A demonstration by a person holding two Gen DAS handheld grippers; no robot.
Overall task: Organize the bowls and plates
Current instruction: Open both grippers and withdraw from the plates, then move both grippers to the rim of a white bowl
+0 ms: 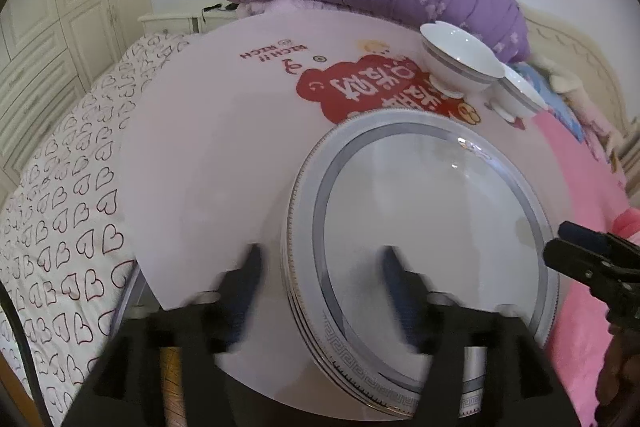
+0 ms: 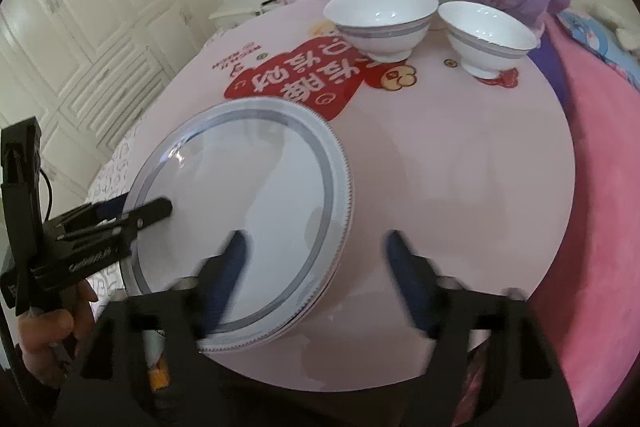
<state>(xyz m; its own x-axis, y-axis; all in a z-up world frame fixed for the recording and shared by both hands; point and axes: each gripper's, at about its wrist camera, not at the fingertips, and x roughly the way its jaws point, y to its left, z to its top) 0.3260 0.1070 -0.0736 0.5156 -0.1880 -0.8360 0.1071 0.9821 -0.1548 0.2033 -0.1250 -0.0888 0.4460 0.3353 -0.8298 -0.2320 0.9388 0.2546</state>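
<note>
Stack of plates [image 1: 432,211], white with grey-banded rims, on the near part of the round pink table [image 1: 208,131]; three matching bowls [image 2: 380,23] upright at the far right edge. Left gripper [image 1: 320,267] fingers wide, straddling the stack's left rim; right gripper [image 2: 316,255] fingers wide, straddling its right rim, nothing held

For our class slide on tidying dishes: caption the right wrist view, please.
Stacked plates lie between the open left gripper and right gripper; three bowls wait behind.
</note>
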